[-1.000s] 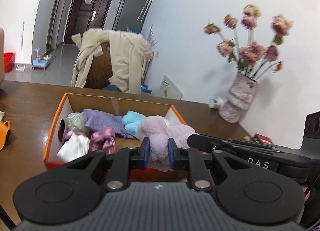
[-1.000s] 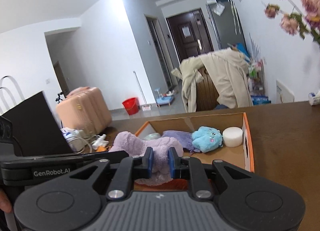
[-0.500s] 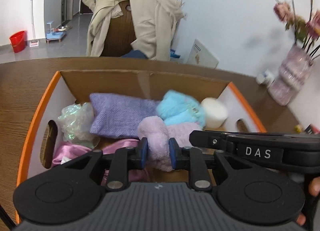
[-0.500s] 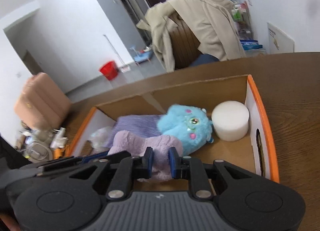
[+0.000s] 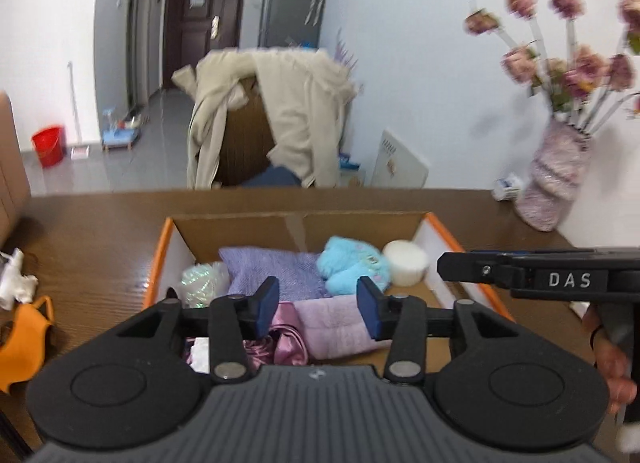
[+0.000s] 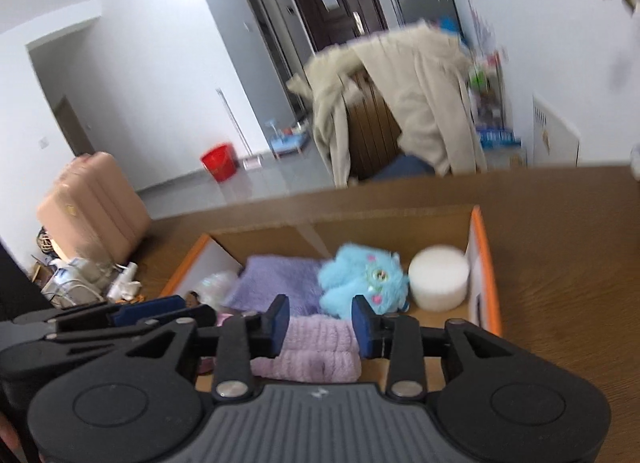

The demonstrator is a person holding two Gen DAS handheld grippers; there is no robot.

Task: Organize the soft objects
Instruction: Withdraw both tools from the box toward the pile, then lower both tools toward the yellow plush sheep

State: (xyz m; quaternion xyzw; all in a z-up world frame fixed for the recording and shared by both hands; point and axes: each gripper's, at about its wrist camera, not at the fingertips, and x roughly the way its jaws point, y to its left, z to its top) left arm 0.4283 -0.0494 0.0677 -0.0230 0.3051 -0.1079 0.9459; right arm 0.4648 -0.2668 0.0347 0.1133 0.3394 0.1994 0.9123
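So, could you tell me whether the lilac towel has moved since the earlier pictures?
Yes. The lilac towel was held at the box's near edge; now it lies folded inside, near the front wall, and both tongs have just opened off it.

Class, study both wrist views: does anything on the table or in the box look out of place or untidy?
Yes. Left of the cardboard box, a crumpled white cloth and an orange cloth item lie loose on the table, not packed with the other soft things. Inside, the folded lilac towel lies neatly.

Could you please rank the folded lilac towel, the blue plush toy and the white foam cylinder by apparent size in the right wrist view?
1. Lilac towel, though it lies nearest the camera.
2. Blue plush toy.
3. White foam cylinder.
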